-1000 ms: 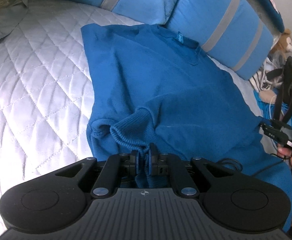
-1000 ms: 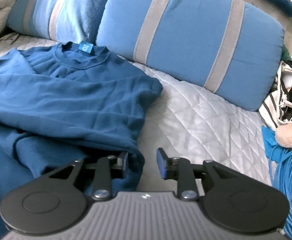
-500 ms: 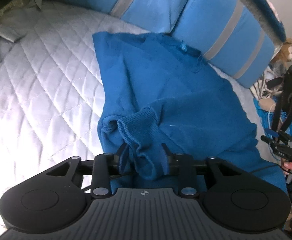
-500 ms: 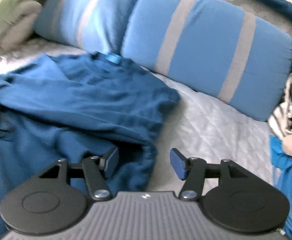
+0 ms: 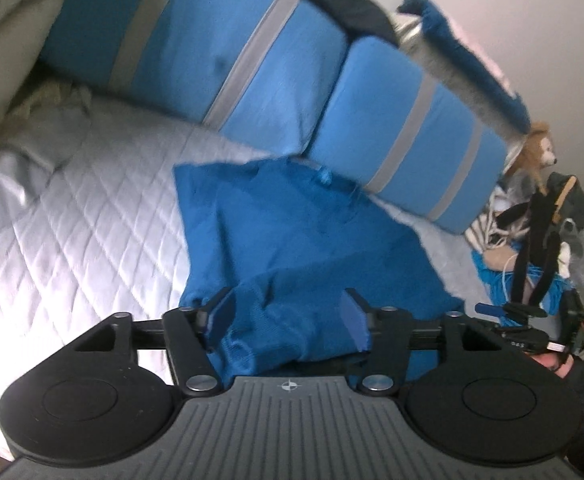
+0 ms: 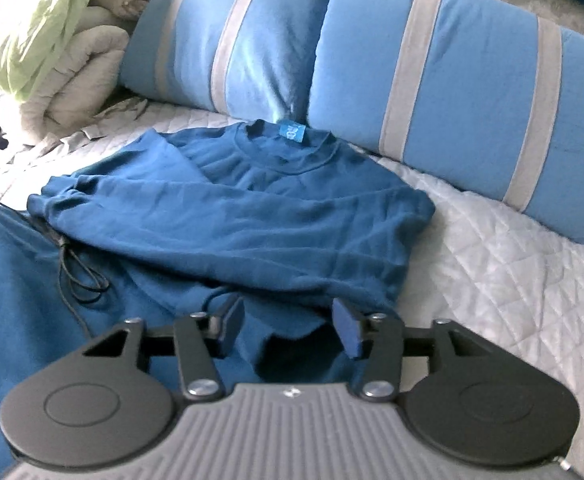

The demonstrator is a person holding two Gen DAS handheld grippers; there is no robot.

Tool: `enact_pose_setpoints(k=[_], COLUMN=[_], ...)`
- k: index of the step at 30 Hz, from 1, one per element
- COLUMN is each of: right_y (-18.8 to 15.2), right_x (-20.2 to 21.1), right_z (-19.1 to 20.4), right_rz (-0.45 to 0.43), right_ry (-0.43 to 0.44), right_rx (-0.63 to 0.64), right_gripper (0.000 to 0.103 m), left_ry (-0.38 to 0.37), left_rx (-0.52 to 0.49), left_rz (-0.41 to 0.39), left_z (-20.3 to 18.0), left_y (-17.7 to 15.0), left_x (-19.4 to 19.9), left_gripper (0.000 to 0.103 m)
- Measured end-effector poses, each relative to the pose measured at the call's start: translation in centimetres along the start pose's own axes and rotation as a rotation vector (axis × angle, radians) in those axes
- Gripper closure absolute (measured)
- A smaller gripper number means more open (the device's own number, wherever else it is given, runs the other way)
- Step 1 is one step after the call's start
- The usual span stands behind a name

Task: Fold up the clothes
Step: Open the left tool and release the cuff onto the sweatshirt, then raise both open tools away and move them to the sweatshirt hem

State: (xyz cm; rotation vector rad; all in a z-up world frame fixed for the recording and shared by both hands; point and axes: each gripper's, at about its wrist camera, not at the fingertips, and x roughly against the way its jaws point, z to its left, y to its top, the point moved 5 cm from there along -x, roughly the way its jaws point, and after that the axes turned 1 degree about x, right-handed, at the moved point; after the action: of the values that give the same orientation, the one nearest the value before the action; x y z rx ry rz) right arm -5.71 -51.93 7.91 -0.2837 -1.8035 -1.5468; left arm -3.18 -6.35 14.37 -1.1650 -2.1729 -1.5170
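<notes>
Near the bed's (image 6: 492, 280) head edge the blue sweater (image 6: 251, 216) lies sleeve-folded; left hand-held gripper (image 5: 287, 320), just opening, and right hand-held gripper (image 6: 289, 326) gape wide; the released cuff (image 5: 267, 332) may snag a pad and unfold.

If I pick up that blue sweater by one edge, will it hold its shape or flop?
Probably flop: the blue sweater lies rumpled, its sleeve bunched in soft folds. It looks like thick knit with a ribbed cuff, so likely some weight. It would probably drag rather than slide on the quilted cover.
</notes>
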Motion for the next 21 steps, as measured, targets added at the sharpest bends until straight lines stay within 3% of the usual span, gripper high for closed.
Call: enact_pose_setpoints(k=[1, 8, 17, 21], right_y=[0.2, 3.4, 8.2, 9.8], right_x=[0.4, 6.2, 15.7, 19.9], right_z=[-0.1, -2.8, -9.0, -11.6], right_rz=[-0.006, -0.087, -0.285, -0.376], right_ry=[-0.012, -0.117, -0.352, -0.441], right_rx=[0.001, -0.002, -0.06, -0.115], right_gripper=[0.024, 0.0, 0.0, 0.0], left_ry=[-0.004, -0.035, -0.003, -0.022], left_rx=[-0.012, -0.073, -0.136, -0.111], left_rz=[-0.016, -0.11, -0.275, -0.361], left_z=[-0.6, -4.0, -6.0, -6.2], left_y=[0.3, 3.0, 6.4, 7.7], left_x=[0.5, 4.0, 10.0, 13.9], left_gripper=[0.04, 0.034, 0.032, 0.031])
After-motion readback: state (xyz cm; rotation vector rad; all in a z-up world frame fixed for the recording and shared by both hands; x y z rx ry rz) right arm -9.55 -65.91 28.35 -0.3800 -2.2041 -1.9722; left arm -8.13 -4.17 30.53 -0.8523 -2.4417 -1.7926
